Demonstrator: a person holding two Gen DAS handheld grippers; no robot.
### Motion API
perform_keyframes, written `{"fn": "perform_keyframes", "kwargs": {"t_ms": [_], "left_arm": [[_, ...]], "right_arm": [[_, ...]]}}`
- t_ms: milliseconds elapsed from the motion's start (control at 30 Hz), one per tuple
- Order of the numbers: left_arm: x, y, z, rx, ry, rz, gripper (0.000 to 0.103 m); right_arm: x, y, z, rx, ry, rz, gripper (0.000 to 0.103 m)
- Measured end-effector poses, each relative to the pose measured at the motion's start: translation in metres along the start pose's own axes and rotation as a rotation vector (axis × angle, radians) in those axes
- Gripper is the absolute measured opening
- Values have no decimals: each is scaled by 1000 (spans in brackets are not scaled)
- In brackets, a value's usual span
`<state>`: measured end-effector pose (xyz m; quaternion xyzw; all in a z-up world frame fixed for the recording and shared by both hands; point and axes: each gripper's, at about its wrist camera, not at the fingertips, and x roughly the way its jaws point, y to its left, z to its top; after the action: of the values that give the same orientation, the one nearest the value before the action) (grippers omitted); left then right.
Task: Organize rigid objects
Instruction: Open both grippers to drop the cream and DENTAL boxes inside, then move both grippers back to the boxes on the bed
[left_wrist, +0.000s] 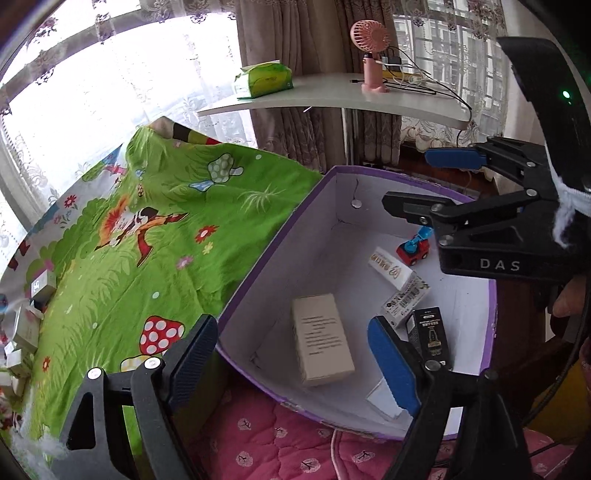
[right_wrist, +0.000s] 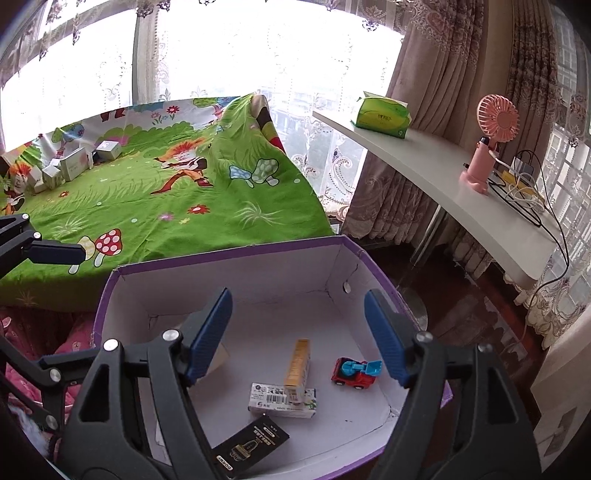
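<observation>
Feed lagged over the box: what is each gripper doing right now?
Left gripper: open, holding nothing.
Right gripper: open, holding nothing, above the box.

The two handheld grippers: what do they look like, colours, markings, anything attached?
Both are black plastic clamp-style frames with silver rivets and blue ribbed finger pads. The right gripper has white "DAS" lettering, a green indicator light on its body and white fuzzy material beside it. The left gripper shows no lettering.

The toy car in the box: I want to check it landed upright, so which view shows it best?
The right wrist view: the toy car sits unobstructed between the open fingers, on its wheels, in the purple box. In the left wrist view the toy car is smaller, and the right gripper partly covers it.
</observation>
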<state>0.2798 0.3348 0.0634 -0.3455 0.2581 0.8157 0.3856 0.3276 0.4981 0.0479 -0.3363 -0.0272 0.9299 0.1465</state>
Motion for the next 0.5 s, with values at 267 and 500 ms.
{"fn": "perform_keyframes", "kwargs": {"t_ms": [267,500], "left_arm": [[-10,154,-70,-364,42,207,85],[-41,293,-152,-604,62,500,85]], "right_arm": [[25,130,24,-256,35,200,82],[71,277,59,-452,54,440,82]]}}
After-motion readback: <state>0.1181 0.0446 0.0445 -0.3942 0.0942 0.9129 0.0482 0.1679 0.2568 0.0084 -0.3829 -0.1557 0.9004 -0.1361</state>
